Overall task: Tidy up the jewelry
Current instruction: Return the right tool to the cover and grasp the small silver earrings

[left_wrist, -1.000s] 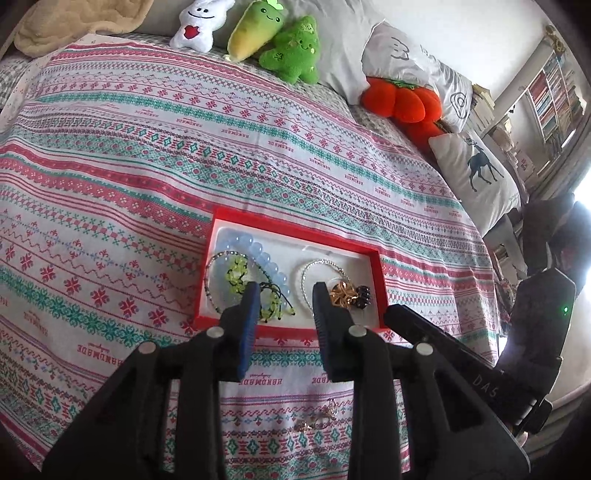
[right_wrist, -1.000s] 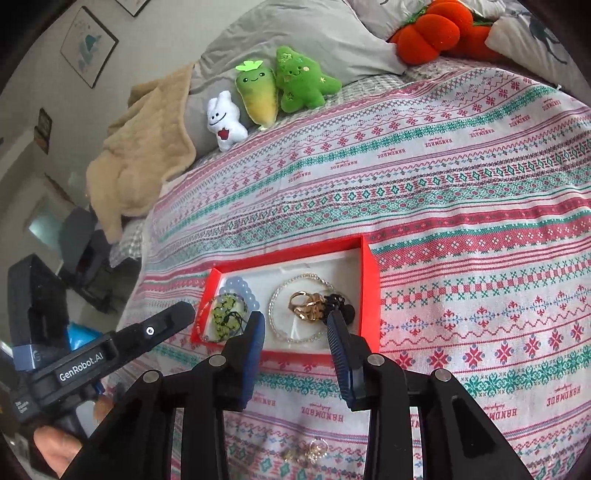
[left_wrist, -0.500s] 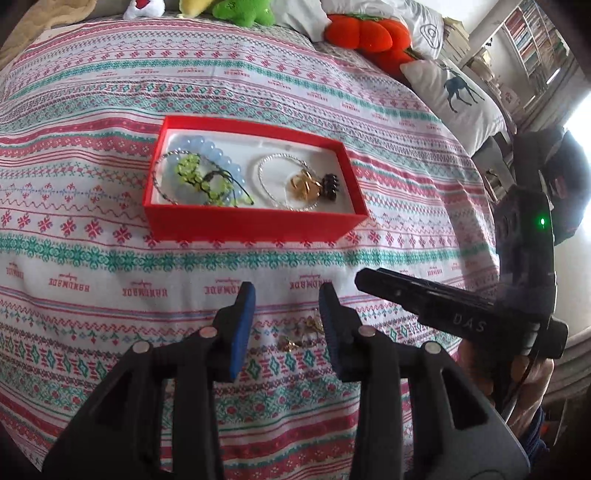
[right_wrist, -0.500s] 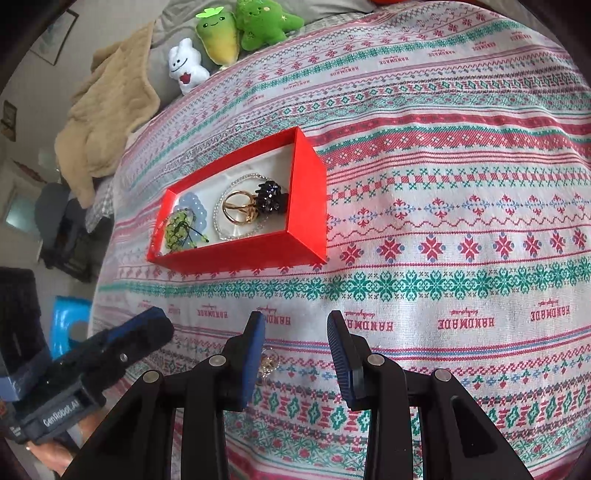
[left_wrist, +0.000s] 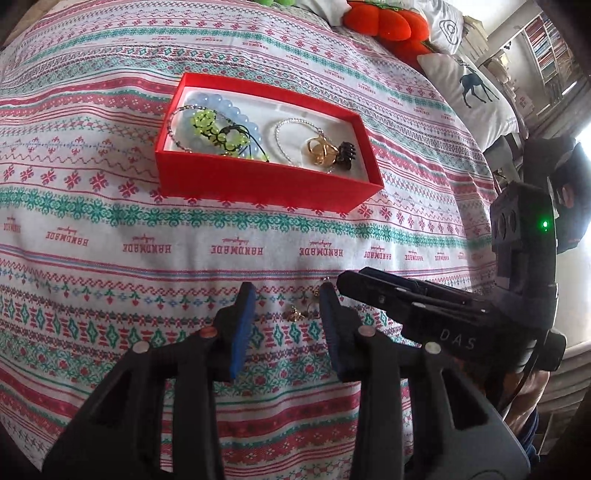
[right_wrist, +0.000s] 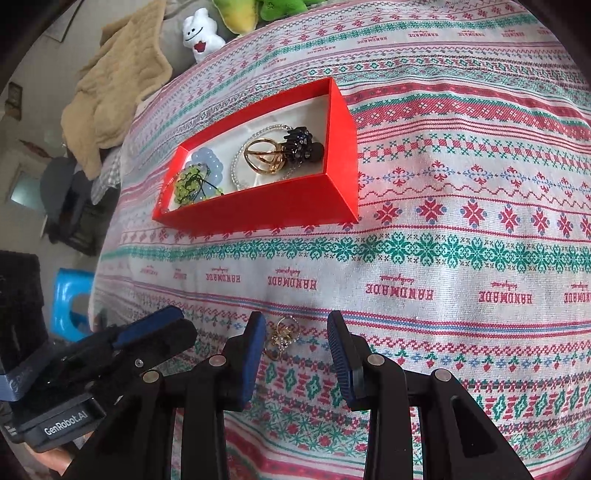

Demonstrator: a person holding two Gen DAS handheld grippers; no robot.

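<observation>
A red box point(left_wrist: 258, 184) lies on the patterned bedspread point(left_wrist: 110, 229). In it are a blue bead bracelet point(left_wrist: 229, 107), a green bead piece point(left_wrist: 207, 125), a silver bracelet point(left_wrist: 291, 136), a gold ring piece point(left_wrist: 321, 151) and a black hair claw point(left_wrist: 345, 153). Nearer me, small loose gold jewelry point(left_wrist: 301, 310) rests on the cloth. My left gripper point(left_wrist: 287, 295) is open around it, pads not touching. The right gripper point(right_wrist: 296, 321) is open over the same gold jewelry point(right_wrist: 282, 334), which sits close to its left finger. Each gripper's tip shows in the other's view.
Orange plush point(left_wrist: 384, 22) and a deer pillow point(left_wrist: 476, 85) lie at the bed's far right. A beige blanket point(right_wrist: 114, 85) and a white plush toy point(right_wrist: 201, 35) are at the far left. A blue stool point(right_wrist: 70, 299) stands off the bed's left edge.
Both grippers tipped downward and sank from in front of the red box to the loose gold jewelry nearer the bed's front. The left jaws widened slightly.
</observation>
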